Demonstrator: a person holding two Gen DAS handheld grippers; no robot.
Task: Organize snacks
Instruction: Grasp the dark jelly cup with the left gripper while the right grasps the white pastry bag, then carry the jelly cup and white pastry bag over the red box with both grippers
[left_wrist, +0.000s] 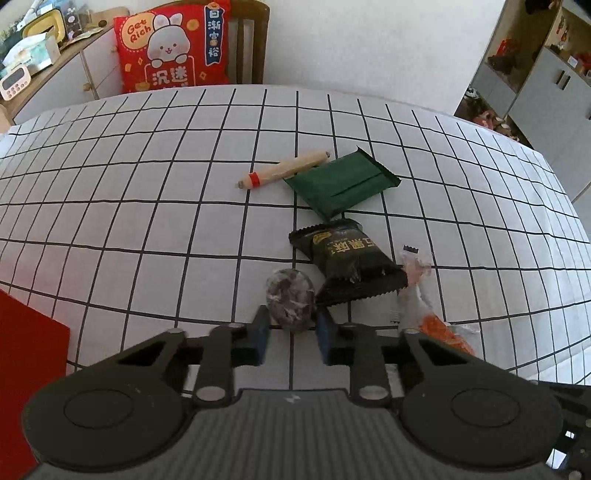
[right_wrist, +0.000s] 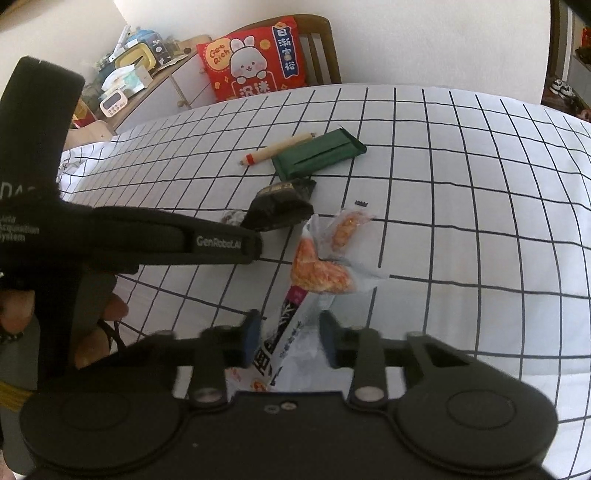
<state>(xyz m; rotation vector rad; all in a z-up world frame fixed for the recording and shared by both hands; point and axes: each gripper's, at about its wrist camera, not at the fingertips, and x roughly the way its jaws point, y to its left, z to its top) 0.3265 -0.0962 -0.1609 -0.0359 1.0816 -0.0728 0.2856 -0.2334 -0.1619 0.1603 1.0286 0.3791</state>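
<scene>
Snacks lie on a white grid tablecloth (left_wrist: 147, 221). A round dark wrapped snack (left_wrist: 291, 301) sits between the fingers of my left gripper (left_wrist: 291, 328), whose jaws stand close around it. Beyond it lie a black packet (left_wrist: 351, 262), a green packet (left_wrist: 341, 181) and a tan sausage stick (left_wrist: 284, 168). My right gripper (right_wrist: 290, 338) is open around the near end of a clear packet with orange pieces (right_wrist: 317, 273). The same black packet (right_wrist: 280, 208), green packet (right_wrist: 317, 153) and sausage stick (right_wrist: 277, 147) show in the right wrist view.
A red box (left_wrist: 29, 369) stands at the table's near left. A wooden chair with a red rabbit cushion (left_wrist: 170, 44) is behind the table. A cluttered sideboard (left_wrist: 48, 74) is at far left. The left gripper's body (right_wrist: 110, 240) crosses the right wrist view.
</scene>
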